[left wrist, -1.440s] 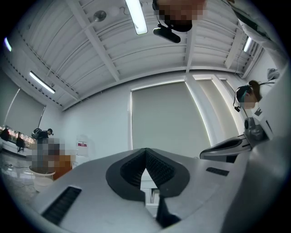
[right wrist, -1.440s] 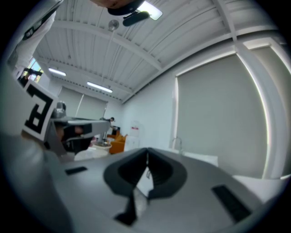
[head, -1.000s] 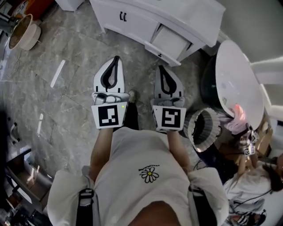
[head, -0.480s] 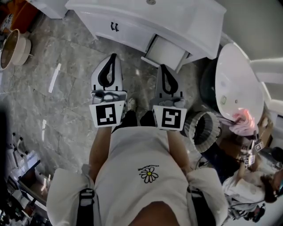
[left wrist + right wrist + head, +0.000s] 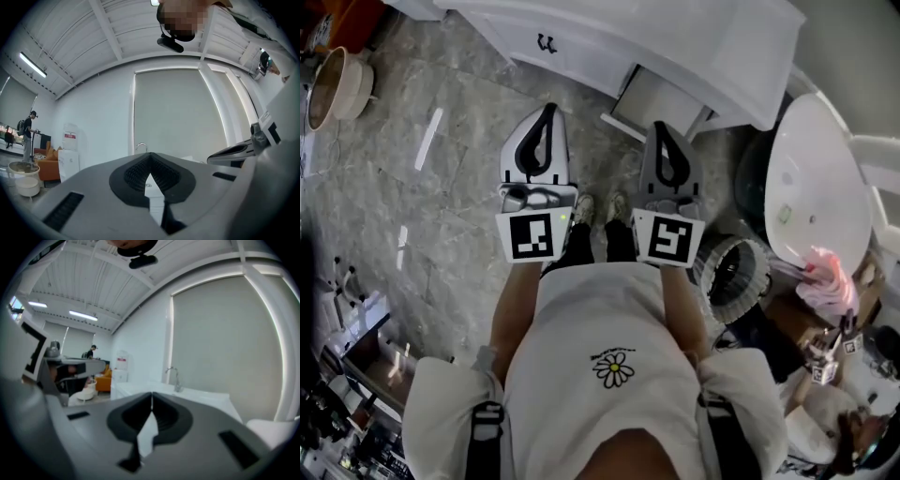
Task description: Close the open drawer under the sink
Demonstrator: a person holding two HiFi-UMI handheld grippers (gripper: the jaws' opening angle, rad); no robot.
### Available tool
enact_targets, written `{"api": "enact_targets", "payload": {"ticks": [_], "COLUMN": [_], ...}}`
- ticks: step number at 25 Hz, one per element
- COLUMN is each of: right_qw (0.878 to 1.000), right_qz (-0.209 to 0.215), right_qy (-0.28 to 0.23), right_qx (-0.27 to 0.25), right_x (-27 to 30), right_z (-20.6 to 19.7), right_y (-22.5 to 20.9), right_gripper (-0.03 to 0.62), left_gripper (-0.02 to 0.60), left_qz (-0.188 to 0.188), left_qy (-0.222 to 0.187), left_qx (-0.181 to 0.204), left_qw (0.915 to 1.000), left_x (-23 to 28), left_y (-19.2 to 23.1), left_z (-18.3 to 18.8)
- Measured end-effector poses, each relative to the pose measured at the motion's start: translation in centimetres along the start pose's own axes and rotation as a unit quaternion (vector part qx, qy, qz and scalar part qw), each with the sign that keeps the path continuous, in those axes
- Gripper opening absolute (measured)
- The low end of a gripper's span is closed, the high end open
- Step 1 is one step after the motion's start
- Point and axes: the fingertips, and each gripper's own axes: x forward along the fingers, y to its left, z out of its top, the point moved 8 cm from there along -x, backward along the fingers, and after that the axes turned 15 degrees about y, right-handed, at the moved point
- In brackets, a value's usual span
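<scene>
In the head view a white sink cabinet (image 5: 722, 47) runs along the top. Its open drawer (image 5: 661, 101) sticks out toward me. My right gripper (image 5: 662, 128) is shut and empty, and its tip lies just short of the drawer's front edge. My left gripper (image 5: 548, 112) is also shut and empty, and it points at the cabinet front left of the drawer. In the left gripper view the jaws of my left gripper (image 5: 150, 156) meet, and the tap (image 5: 140, 146) shows beyond them. The right gripper view shows my right gripper (image 5: 151, 395) closed too, with the tap (image 5: 175, 377) and the white counter (image 5: 206, 397) ahead.
A closed drawer with a black handle (image 5: 547, 42) is left of the open one. A white toilet (image 5: 820, 178) and a wire waste bin (image 5: 733, 274) stand close on the right. A pale tub (image 5: 336, 80) sits on the marble floor at far left. Another person (image 5: 830, 422) crouches at lower right.
Both grippers have moved forward together toward the cabinet. The open drawer, earlier well ahead of the right gripper, now lies right at its tip.
</scene>
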Motion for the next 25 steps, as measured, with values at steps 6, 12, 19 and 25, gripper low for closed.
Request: {"api": "enact_targets", "payload": {"ticks": [6, 12, 19, 25], "right_qw": [1.0, 1.0, 0.999, 0.997], "right_qz": [-0.009, -0.012, -0.014, -0.026], "right_qy": [0.001, 0.005, 0.011, 0.041], "right_qx": [0.009, 0.016, 0.036, 0.053], "right_x": [1.4, 3.9, 8.1, 10.8], "right_z": [-1.3, -2.9, -7.7, -14.4], "right_y": [-1.2, -0.8, 0.7, 2.3], "right_gripper": [0.029, 0.029, 0.029, 0.029], "left_gripper": [0.02, 0.02, 0.02, 0.02], "left_qz": [0.007, 0.002, -0.002, -0.033], "left_qy": [0.006, 0.008, 0.018, 0.045], "left_qx": [-0.005, 0.002, -0.004, -0.007], "left_qw": [0.9999, 1.0, 0.9998, 0.9984], "left_x": [1.8, 4.1, 7.4, 9.6], "left_y": [-0.3, 0.3, 0.8, 0.1], "left_z": [-1.7, -3.8, -10.2, -17.7]}}
